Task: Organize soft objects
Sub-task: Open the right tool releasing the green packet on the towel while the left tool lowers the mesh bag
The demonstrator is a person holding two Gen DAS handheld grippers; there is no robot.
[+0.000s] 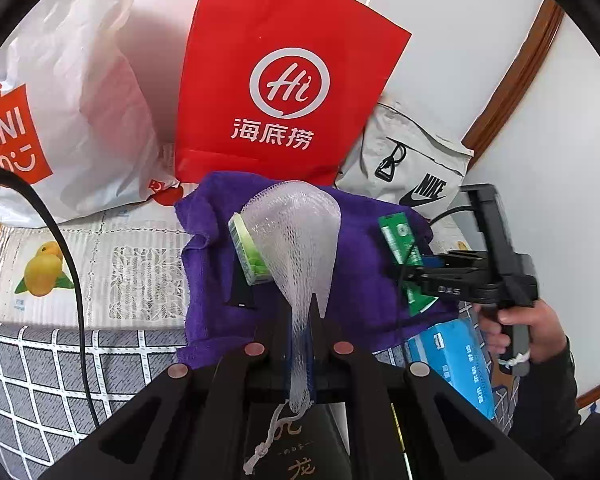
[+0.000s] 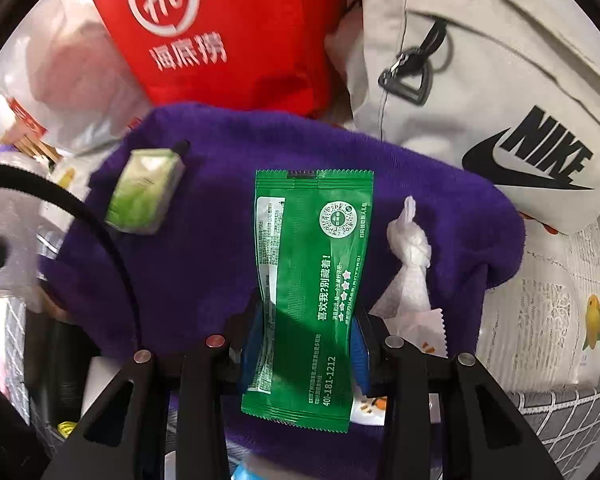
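Note:
A purple towel [image 1: 356, 248] lies spread on the table and also shows in the right wrist view [image 2: 204, 224]. My left gripper [image 1: 300, 320] is shut on a white mesh net pouch [image 1: 300, 232] and holds it up over the towel. A small green soap box [image 1: 248, 248] hangs at the net's left edge; it also shows in the right wrist view [image 2: 144, 192]. My right gripper [image 2: 308, 316] is shut on a green sachet [image 2: 308, 288], held above the towel; the sachet also shows in the left wrist view [image 1: 404, 252]. A knotted white tissue [image 2: 410, 256] lies on the towel to the right.
A red paper bag [image 1: 288, 80] stands behind the towel, a white Miniso plastic bag [image 1: 60, 120] to its left, a grey Nike bag [image 1: 412, 168] to its right. A blue packet [image 1: 456, 360] lies at the towel's right edge. A lace and fruit-print cloth [image 1: 100, 268] covers the table.

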